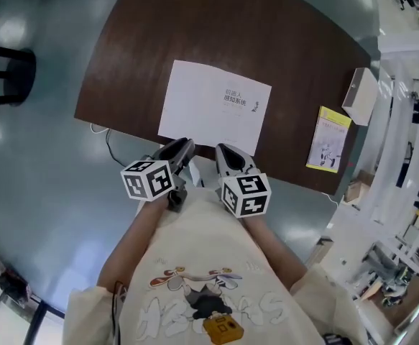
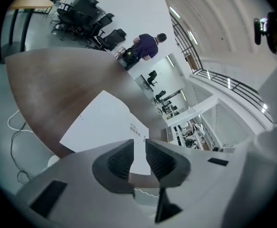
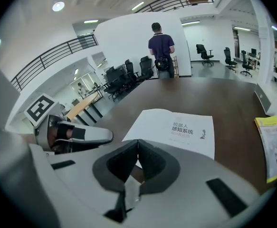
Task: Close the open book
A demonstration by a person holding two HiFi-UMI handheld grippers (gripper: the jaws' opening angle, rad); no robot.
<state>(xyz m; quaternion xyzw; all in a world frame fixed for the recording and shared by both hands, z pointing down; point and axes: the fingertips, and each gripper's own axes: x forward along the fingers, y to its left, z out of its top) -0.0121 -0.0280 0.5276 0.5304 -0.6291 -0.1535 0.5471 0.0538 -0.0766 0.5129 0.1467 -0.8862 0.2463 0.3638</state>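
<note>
A white book (image 1: 213, 105) lies flat on the dark brown table (image 1: 266, 27), near its front edge, with black print on the right part of its upper face. It shows just beyond the jaws in the left gripper view (image 2: 105, 122) and the right gripper view (image 3: 176, 129). Both grippers hover side by side just in front of the table edge, short of the book. My left gripper (image 1: 184, 146) (image 2: 139, 144) has its jaws a little apart with nothing between them. My right gripper (image 1: 223, 150) (image 3: 138, 144) is shut and empty.
A yellow booklet (image 1: 329, 139) (image 3: 272, 148) lies at the table's right end, with a white box (image 1: 360, 95) beyond it. A cable (image 1: 107, 141) hangs off the front left edge. White racks (image 1: 403, 121) stand at the right. A person (image 3: 161, 46) stands past the far side.
</note>
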